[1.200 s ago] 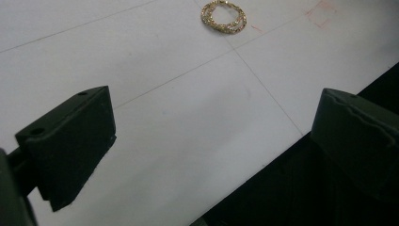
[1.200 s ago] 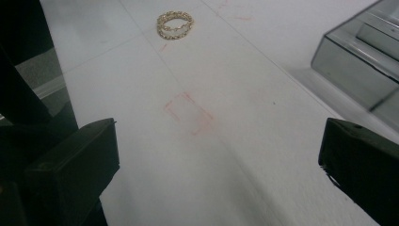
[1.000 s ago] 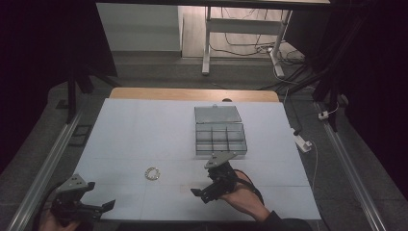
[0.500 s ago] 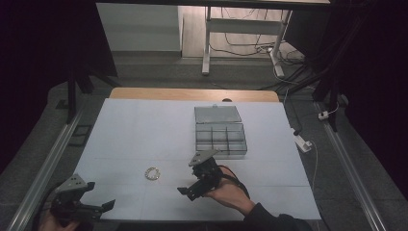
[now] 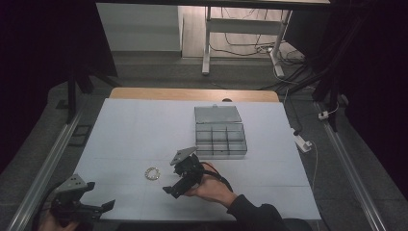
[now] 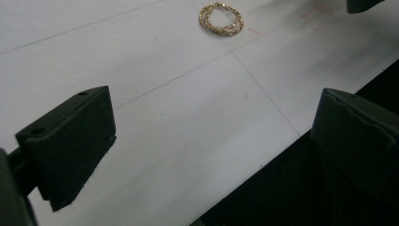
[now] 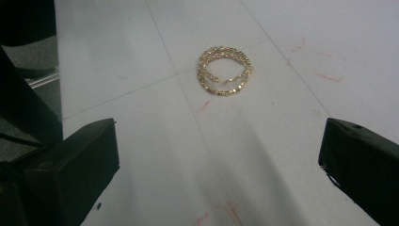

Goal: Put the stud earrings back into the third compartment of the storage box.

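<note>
Down at the near left corner of the tabletop, the left hand-held gripper sits low at the edge, its jaws spread wide with nothing between them; from its own view the white surface runs out ahead and the dark drop past the table edge lies under one jaw. Next along, the bracelet, a gold beaded coil, lies flat on the bare white surface, apart from both tools. Just right of it, the right hand-held gripper hangs over the tabletop in the person's hand, pointed toward the bracelet, jaws spread and empty. Farther right and back stands a clear box with its lid open and its compartments showing.
</note>
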